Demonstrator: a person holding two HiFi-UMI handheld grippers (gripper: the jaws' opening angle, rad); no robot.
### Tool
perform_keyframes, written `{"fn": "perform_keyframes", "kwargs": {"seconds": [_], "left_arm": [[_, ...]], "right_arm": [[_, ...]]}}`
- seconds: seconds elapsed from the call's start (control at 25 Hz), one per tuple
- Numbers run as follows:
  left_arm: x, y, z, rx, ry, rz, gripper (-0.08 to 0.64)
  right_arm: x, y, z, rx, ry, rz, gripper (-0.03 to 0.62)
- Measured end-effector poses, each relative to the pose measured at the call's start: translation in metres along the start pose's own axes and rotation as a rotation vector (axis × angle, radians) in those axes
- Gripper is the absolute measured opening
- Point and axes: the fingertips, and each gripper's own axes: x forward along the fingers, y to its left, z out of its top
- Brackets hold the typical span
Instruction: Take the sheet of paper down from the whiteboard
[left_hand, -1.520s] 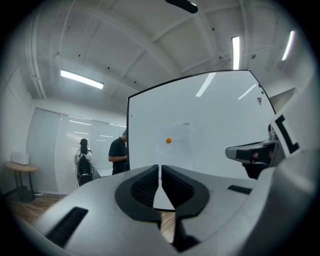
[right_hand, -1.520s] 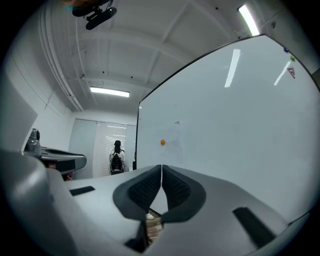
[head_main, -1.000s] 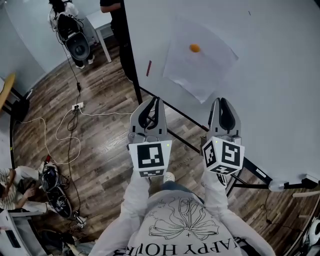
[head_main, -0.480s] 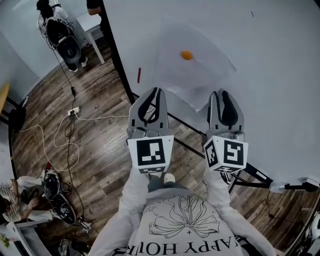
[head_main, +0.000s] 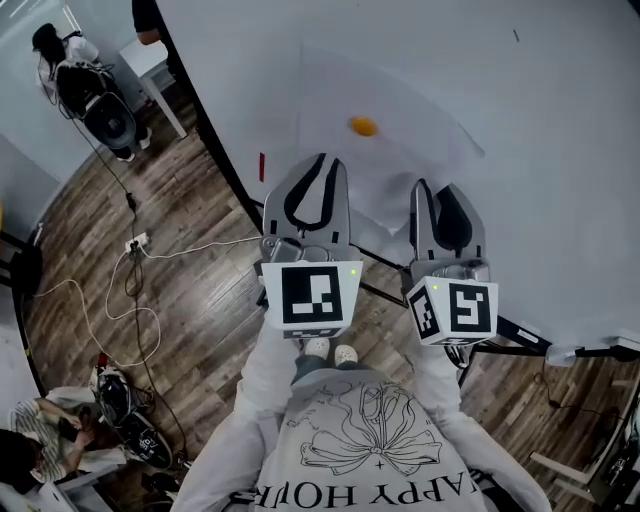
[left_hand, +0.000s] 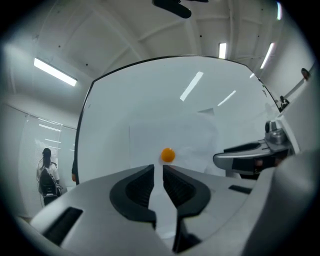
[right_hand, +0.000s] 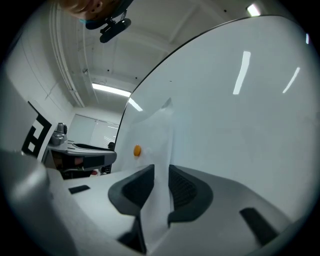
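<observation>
Your sheet of paper (head_main: 400, 95) hangs on the whiteboard (head_main: 560, 110), turned cornerwise. One orange magnet (head_main: 364, 126) pins it near its upper middle. It has not been taken down. In the head view your two grippers hide its lower corner.

Left gripper (head_main: 322, 162):
- It points at the board.
- In its own view its tips sit just under the magnet (which shows right above the slit).
- The jaws are clenched down to a thin slit with nothing caught in it. Only the white of board and paper shows through.

Right gripper (head_main: 436, 190):
- It is beside the left one, near but not touching, and aims at the sheet's lower right part.
- In its own view the sheet's loose edge appears to stand off the board and runs down through the gap between the jaws.
- The jaws are released and stand a little apart, wider than the left's. The pads do not look pressed onto the paper, though the sheet is between them.

Each gripper shows at the side of the other's view.

Elsewhere:
- A small red strip (head_main: 262, 166) is on the board, just left of the sheet.
- Below is a wooden floor (head_main: 190, 300), with a white cable (head_main: 110, 300) looping across it.
- A person sits at the lower left (head_main: 40, 440).
</observation>
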Motion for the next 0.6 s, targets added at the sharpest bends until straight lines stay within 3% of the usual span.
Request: {"fn": "perform_keyframes", "kwargs": {"seconds": [0.24, 0.6], "left_arm": [[0.028, -0.01, 0.012, 0.043, -0.02, -0.08, 0.162], [0.045, -0.022, 0.027, 0.034, -0.037, -0.131, 0.173]], "right_arm": [[0.005, -0.006, -0.003, 0.005, 0.012, -0.04, 0.008], [0.002, -0.009, 0.008, 0.009, 0.004, -0.05, 0.003]]}}
